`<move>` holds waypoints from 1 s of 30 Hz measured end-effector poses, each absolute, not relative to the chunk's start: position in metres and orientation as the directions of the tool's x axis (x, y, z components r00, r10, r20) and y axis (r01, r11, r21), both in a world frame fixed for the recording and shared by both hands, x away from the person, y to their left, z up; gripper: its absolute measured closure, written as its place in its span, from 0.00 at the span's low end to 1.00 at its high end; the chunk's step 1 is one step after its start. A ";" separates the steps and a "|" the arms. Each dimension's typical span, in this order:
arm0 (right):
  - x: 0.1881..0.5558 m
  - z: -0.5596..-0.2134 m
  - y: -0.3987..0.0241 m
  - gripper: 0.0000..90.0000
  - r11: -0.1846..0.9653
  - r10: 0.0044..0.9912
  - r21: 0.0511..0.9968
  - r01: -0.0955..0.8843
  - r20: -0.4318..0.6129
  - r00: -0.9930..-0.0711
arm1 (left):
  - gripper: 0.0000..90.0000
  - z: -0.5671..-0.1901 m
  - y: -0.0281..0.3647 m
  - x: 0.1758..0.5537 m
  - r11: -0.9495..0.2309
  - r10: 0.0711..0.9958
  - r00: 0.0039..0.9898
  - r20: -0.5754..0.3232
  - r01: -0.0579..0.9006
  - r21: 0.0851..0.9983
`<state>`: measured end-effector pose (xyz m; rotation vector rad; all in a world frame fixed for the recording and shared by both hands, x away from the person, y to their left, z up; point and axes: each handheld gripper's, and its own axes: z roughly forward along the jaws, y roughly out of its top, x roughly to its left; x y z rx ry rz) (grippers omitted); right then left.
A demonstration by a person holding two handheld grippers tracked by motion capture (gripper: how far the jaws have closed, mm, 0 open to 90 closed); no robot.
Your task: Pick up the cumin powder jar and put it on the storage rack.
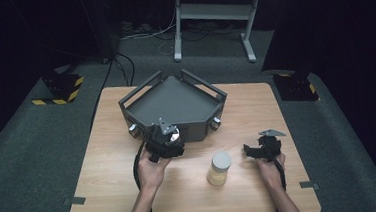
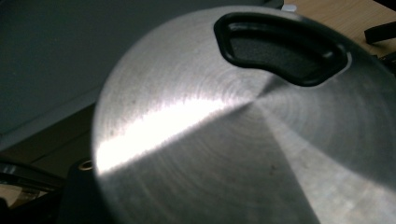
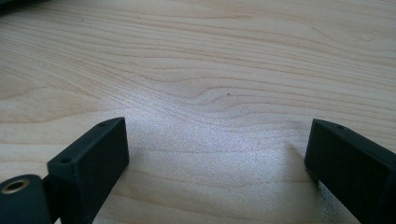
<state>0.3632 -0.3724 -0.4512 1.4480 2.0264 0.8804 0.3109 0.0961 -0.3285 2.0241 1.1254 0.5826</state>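
**A:** What did you have in hand just then?

**B:** My left gripper [image 1: 164,143] was clamped on a brushed-metal can [image 2: 243,135]. Through that gripper's own camera the can's round end sat right up against the lens, with a black-rimmed opening near its far edge. From above, the gripper was held in front of the grey tray [image 1: 176,104], close to its front wall.

**A:** And the other one?

**B:** My right gripper [image 1: 252,151] had its jaws standing wide apart with nothing between them, only bare wooden table [image 3: 196,70] ahead. The jar [image 1: 219,168] with the grey lid stood between my two grippers, nearer the right one.

**A:** What worried you?

**B:** Mostly the grip. Smooth metal is slippery, and I couldn't see where my pads met the can, so a tilt could have let it slide out. The tray's wall and its knobs were just beyond my left gripper too; carrying the can in low might have knocked it against them.
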 end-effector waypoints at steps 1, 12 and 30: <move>0.363 -0.451 -0.372 0.06 0.229 0.949 0.743 0.629 -0.026 -0.314 | 0.35 -0.326 0.096 0.312 -0.345 0.858 0.512 0.036 0.524 0.779; 0.364 -0.452 -0.372 0.07 0.229 0.949 0.745 0.627 -0.027 -0.314 | 0.35 -0.295 0.098 0.327 -0.346 0.860 0.509 0.042 0.518 0.782; 0.364 -0.452 -0.372 0.07 0.228 0.949 0.745 0.627 -0.026 -0.314 | 0.35 -0.269 0.107 0.377 -0.209 0.906 0.419 -0.069 0.581 0.787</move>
